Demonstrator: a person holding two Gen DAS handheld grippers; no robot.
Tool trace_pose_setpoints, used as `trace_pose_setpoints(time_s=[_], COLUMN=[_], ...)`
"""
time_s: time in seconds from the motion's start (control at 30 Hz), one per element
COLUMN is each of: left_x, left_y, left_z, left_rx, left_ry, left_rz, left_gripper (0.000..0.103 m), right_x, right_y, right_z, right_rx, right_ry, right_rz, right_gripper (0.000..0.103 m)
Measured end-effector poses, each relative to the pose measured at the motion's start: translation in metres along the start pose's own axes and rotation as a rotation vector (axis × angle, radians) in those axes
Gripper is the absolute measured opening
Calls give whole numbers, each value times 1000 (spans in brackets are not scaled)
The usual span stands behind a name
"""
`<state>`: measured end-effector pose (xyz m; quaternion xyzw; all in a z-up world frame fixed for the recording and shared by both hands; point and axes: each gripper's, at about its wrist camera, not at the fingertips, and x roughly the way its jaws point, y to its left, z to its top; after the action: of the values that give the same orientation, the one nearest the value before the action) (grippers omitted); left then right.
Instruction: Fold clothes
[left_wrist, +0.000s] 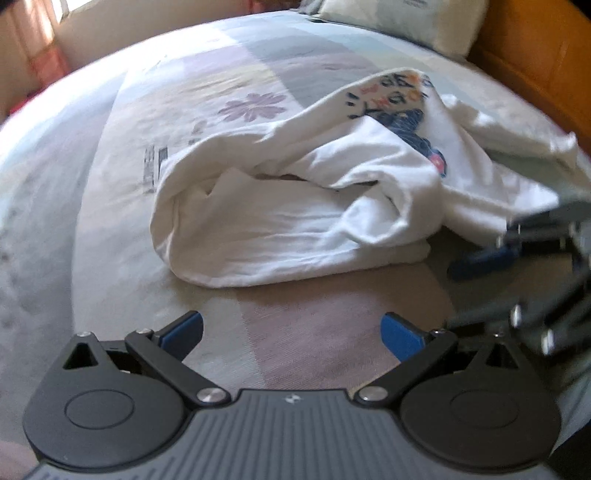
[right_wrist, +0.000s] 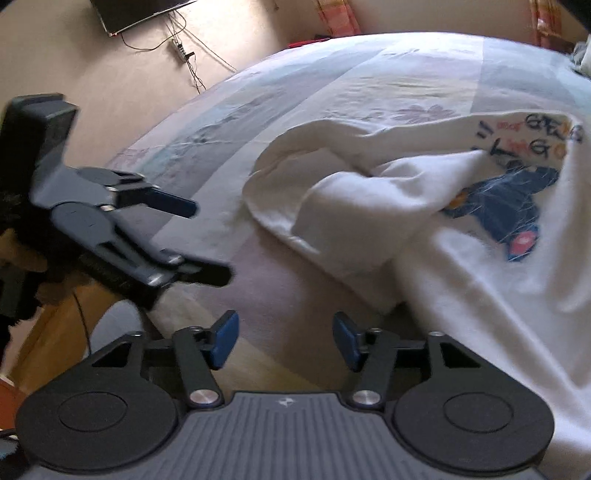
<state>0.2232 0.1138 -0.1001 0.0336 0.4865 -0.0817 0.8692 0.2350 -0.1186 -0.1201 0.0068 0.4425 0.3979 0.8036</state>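
- The left gripper (left_wrist: 291, 332) hangs over bare bedspread (left_wrist: 295, 354) at the near edge, jaws spread wide, nothing between the blue pads.
- The right gripper (right_wrist: 284, 339) is likewise parted and empty, over the bedspread (right_wrist: 280, 295) just short of the cloth; it also shows blurred at the right edge of the left view (left_wrist: 517, 258).
- Just beyond lies the white T-shirt (left_wrist: 295, 221), crumpled and partly rolled, its blue printed figure (right_wrist: 517, 206) turned up on the right.
- Farther off a purple flower pattern (left_wrist: 255, 105) marks the bedspread.
- At the far right, a pillow (left_wrist: 399, 18) beside an orange headboard (left_wrist: 535, 55).
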Motion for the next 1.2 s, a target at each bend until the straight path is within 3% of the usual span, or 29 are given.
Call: trace_pose_setpoints(time_s=[0.1,0.27,0.33,0.47,0.7,1.07,1.17,1.2], left_x=[18,45,51,53,62,63,58,54], left_y=[11,37,41,32,37,17,18,19], left_z=[4,17,21,29,30,14,18,17], left_rx=[-66,-227,-278,-280,-389,-158,-233,-279], left_ry=[-18,-22,-14,-11,57,56,95,92], left_rz=[10,80,64,70,-22,11,8,-33], left_gripper=[102,102,102,102,102,102,102,102], right_x=[2,-11,-17,-20,-22,-42,-54,-58], right_y=[3,1,1,0,-4,-25,-27,-26], right_z=[-3,-9,-12,-15,-20,-35,-39,-40], right_rx=[29,51,53,61,67,185,203,206], right_ry=[2,-12,-20,-21,-34,-104,-140,-151], right_rz=[-6,-82,-112,-136,-132,-94,-83,-75], right_gripper=[70,91,94,95,95,98,99,99])
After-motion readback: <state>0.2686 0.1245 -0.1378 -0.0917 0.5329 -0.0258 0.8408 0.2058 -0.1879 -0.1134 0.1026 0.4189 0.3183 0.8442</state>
